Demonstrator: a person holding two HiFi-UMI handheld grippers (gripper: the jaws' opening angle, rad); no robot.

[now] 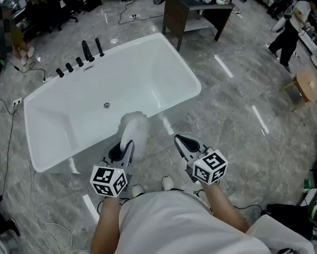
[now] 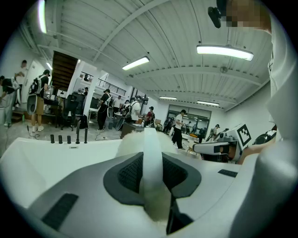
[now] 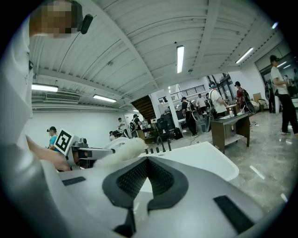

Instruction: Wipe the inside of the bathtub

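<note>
While the white rectangular freestanding bathtub (image 1: 87,97) stands on the grey marble-patterned floor (image 1: 243,119), a white fluffy duster (image 1: 135,129) is held over the middle of the tub's near rim. Its woolly head reaches past the rim to the inner side of the tub. Whether the head touches the rim cannot be told.

The left gripper (image 1: 127,148) is clamped on the duster's flat white handle (image 2: 152,158), which is pinched upright between the two dark ribbed pads. The right gripper (image 1: 186,145) is held just outside the near rim, to the right of the duster and apart from it. Its jaws are brought together and nothing is gripped between them.

A small round metal drain (image 1: 106,105) is seen at the middle of the tub's bottom. A row of black tap fittings (image 1: 80,59) is mounted along the far rim, towards its left corner.
</note>
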